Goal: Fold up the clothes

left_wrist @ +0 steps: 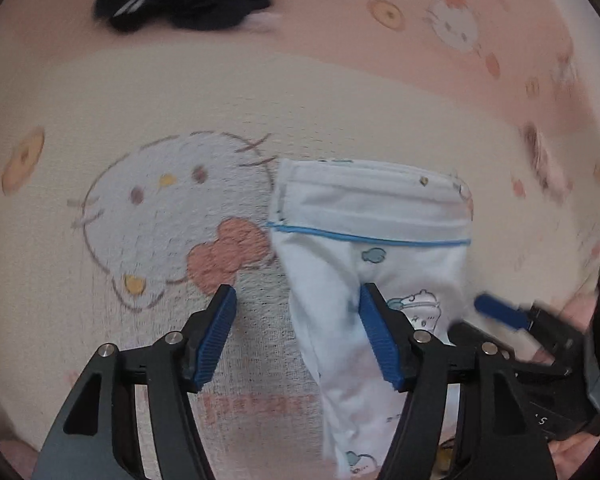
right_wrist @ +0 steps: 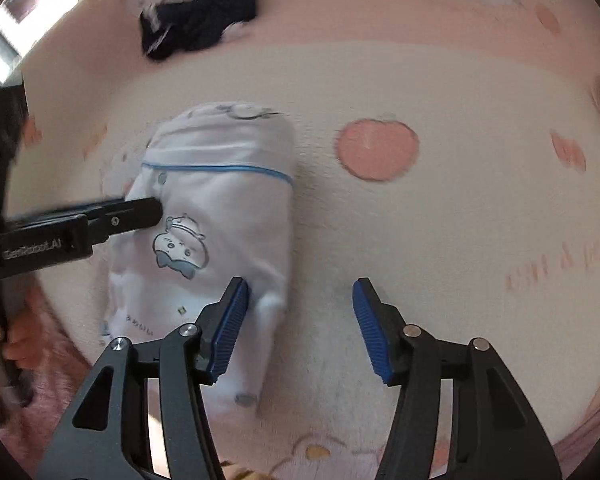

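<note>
Left tongs apart, garment under right pad | right tongs apart, garment at left pad, possibly touching | blanket beneath

A home: cartoon-cat printed pink blanket spread under baby clothes.

A pink and cream blanket printed with a large cartoon cat face wearing a coral bow covers the surface, with small donut motifs scattered across it. A round peach-coloured fruit print and faint coral lettering mark its cream part. At one corner, a bright patch shows beyond the blanket's edge, too blurred to make out.
</note>
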